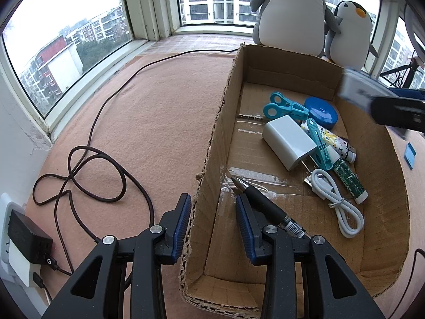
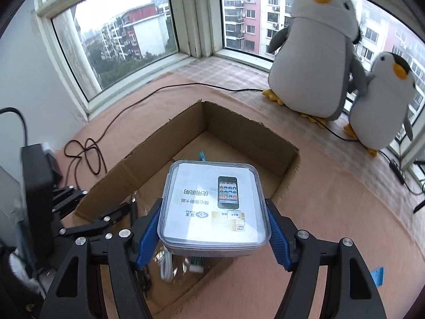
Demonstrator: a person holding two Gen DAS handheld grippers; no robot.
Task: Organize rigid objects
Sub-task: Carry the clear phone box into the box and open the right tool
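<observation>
A cardboard box (image 1: 220,122) lies open on the pink mat. It holds a white charger (image 1: 288,141), blue clips (image 1: 284,107), a blue round case (image 1: 321,111), a green lip balm (image 1: 350,180), a white cable (image 1: 340,204) and a black pen (image 1: 263,199). My left gripper (image 1: 213,226) is open and straddles the box's left wall without touching it. My right gripper (image 2: 212,234) is shut on a clear plastic case (image 2: 213,207) with a printed leaflet inside, held above the box (image 2: 239,135). The case shows blurred in the left wrist view (image 1: 356,87).
Two plush penguins (image 2: 316,53) stand by the window behind the box. A dark cable (image 1: 87,170) loops on the mat at left, running to a power adapter (image 1: 26,242). A blue tape piece (image 2: 377,275) lies on the mat right of the box.
</observation>
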